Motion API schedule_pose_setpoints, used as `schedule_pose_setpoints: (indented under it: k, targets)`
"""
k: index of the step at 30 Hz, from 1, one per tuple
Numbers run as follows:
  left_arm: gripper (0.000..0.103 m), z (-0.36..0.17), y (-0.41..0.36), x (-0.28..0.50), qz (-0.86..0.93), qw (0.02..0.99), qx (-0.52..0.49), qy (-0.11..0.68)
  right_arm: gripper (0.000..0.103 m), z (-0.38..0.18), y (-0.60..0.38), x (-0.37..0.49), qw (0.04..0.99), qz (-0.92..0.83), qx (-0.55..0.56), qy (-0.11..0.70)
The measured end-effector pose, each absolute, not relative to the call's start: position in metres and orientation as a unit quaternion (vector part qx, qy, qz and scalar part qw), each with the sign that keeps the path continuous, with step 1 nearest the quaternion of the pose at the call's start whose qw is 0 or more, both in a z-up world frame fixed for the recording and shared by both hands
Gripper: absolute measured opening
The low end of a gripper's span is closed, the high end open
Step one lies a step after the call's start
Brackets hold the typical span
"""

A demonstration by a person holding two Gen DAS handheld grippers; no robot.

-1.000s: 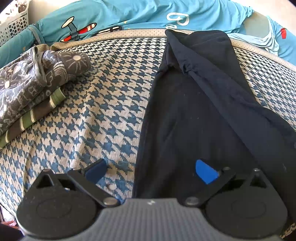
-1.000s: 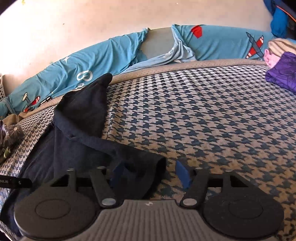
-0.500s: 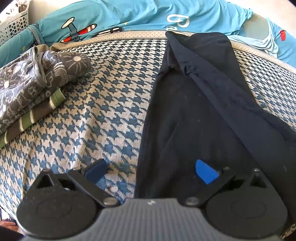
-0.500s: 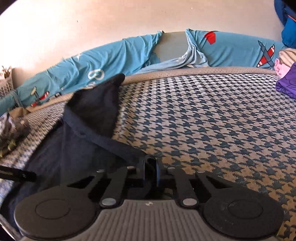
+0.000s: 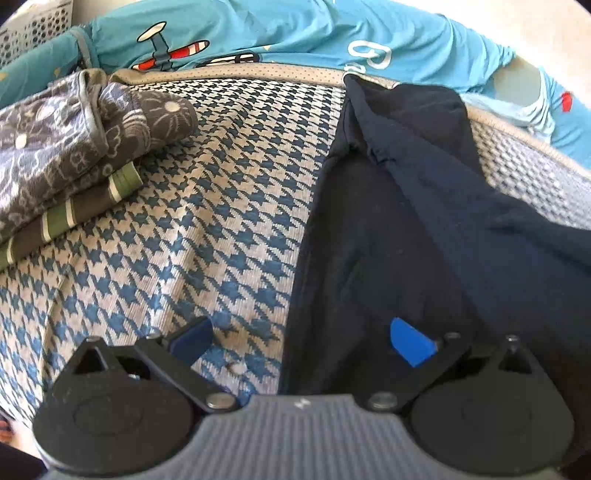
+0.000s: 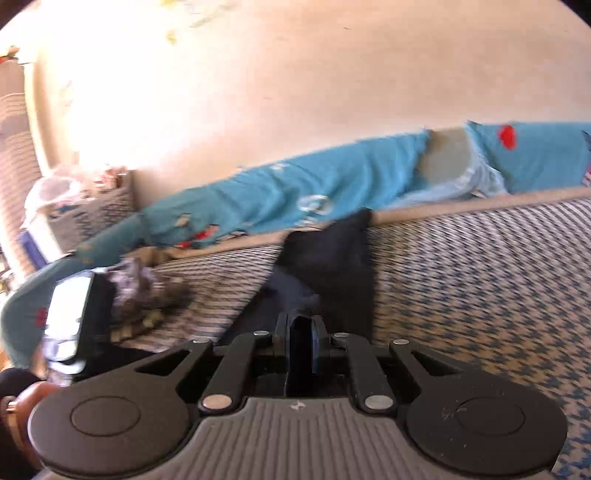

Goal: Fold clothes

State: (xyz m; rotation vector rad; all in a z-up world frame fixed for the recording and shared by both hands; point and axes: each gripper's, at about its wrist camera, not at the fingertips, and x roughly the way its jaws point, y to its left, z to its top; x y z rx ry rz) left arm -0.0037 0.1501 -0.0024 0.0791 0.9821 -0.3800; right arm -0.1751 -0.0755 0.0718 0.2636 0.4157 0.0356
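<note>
- The bed point(image 5: 229, 206) is the biggest thing here, covered in a blue-and-cream houndstooth spread, with teal airplane-print bedding point(image 5: 258, 33) bunched along the far edge.
- A dark navy garment point(image 5: 406, 221) lies stretched across the spread, running from the near edge to the far one.
- A stack of folded clothes point(image 5: 74, 147) sits off to its left, well apart.
- The left gripper point(image 5: 299, 341) is spread wide, one finger over the spread, one over the garment, gripping nothing.
- The right gripper point(image 6: 301, 332) has just clamped down and pinches a fold of that navy cloth.
</note>
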Motion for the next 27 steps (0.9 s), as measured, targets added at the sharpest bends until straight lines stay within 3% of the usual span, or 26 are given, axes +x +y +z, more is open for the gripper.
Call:
schedule_pose_setpoints:
  k: [9, 19, 27]
  targets:
    - [0.103, 0.016, 0.185, -0.001, -0.200, 0.866, -0.031, 0.457, 0.011, 0.082, 0.000, -0.164, 0.964, 0.126, 0.098, 0.212]
    - [0.103, 0.014, 0.230, 0.018, -0.122, 0.873, -0.061, 0.469, 0.011, 0.057, 0.047, -0.144, 0.952, 0.175, 0.069, 0.242]
    - [0.103, 0.016, 0.235, 0.018, -0.094, 0.879, -0.065, 0.462, 0.011, 0.010, 0.064, -0.124, 0.928, 0.200, 0.041, 0.313]
